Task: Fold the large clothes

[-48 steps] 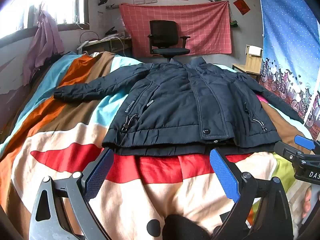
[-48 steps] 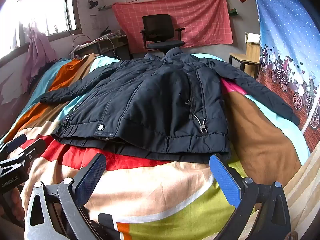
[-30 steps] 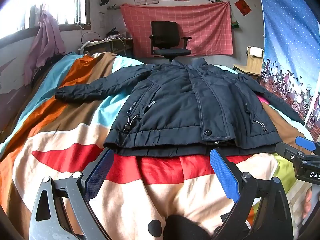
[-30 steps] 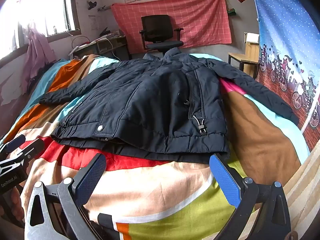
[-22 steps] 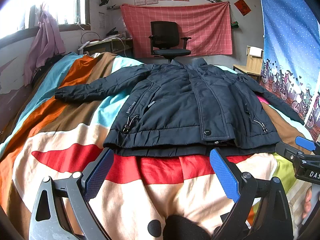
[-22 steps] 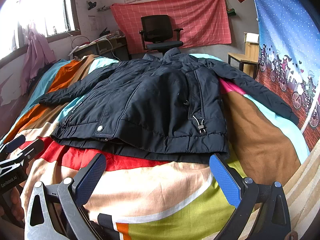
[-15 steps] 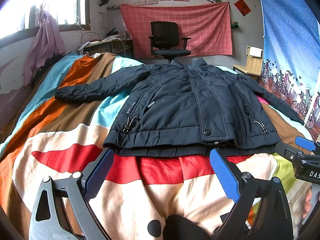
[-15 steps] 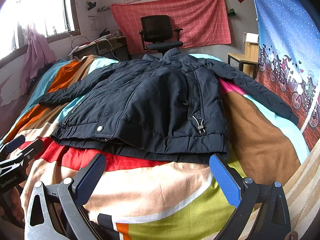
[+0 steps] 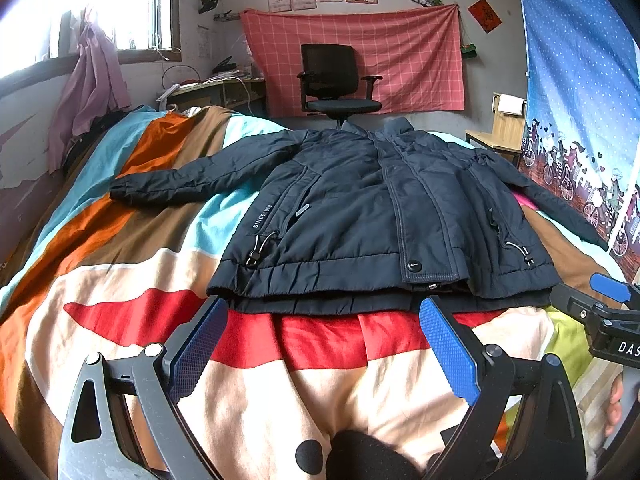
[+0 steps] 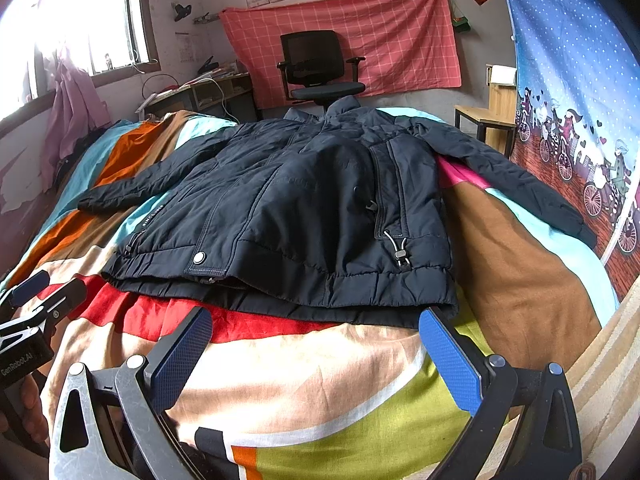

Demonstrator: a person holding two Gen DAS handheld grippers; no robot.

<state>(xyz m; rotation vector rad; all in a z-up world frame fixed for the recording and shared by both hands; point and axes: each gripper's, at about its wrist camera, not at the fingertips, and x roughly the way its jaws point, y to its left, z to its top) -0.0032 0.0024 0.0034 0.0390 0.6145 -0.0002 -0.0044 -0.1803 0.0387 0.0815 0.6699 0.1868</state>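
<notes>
A dark navy padded jacket (image 9: 360,216) lies flat, front up, on a bed with a striped multicoloured blanket (image 9: 120,240). Both sleeves are spread out to the sides. It also shows in the right wrist view (image 10: 312,208). My left gripper (image 9: 320,308) is open and empty, just short of the jacket's hem. My right gripper (image 10: 316,320) is open and empty, just short of the hem's right part. The right gripper shows at the right edge of the left wrist view (image 9: 608,304); the left gripper shows at the left edge of the right wrist view (image 10: 36,300).
A black office chair (image 9: 336,80) stands beyond the bed's far end before a red checked cloth (image 9: 360,52). A desk (image 9: 212,92) is at the back left under a window. A blue curtain (image 9: 584,100) hangs along the right side, with a wooden stool (image 9: 500,136) near it.
</notes>
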